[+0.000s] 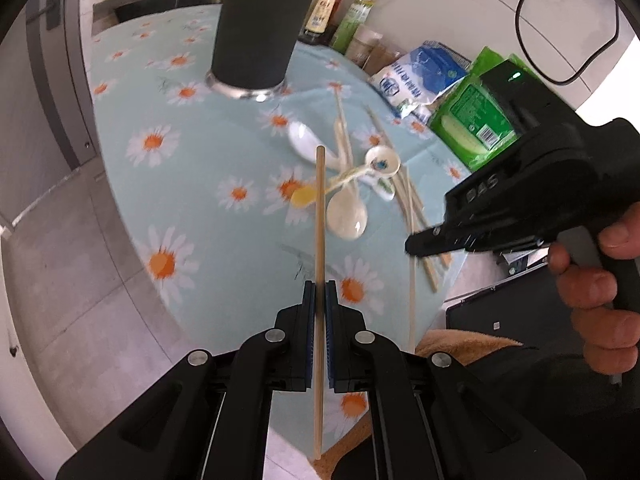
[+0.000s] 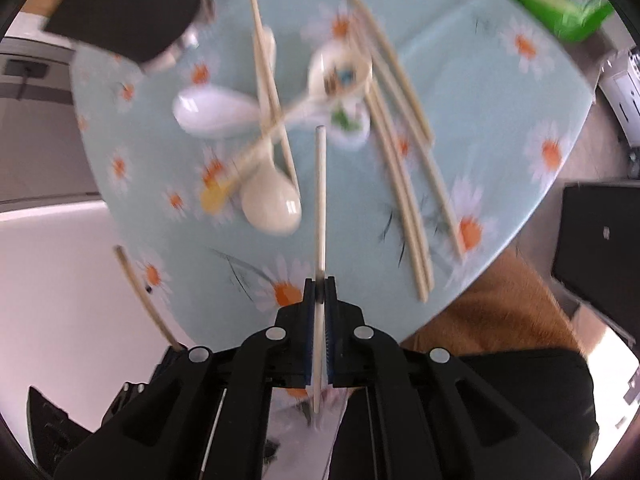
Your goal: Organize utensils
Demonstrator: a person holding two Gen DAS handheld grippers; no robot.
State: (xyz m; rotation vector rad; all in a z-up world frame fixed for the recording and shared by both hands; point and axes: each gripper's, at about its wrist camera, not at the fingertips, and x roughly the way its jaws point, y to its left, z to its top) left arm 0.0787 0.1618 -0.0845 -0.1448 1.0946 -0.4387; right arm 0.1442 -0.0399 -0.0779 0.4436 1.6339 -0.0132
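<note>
Wooden chopstick (image 1: 319, 240) clamped between left tongs (image 1: 319, 292) (right tongs (image 2: 319, 290) likewise).

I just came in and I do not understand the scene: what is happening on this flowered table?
A person is sorting utensils with two handheld grippers. The left gripper is shut on one chopstick, and the right gripper is shut on another chopstick, both lifted above the table. Several chopsticks and spoons still lie loose on the cloth. A dark cup stands at the far side.

Left gripper (image 1: 320, 292) clamps chopstick (image 1: 319, 216); spoons (image 1: 347, 212) beyond.
</note>
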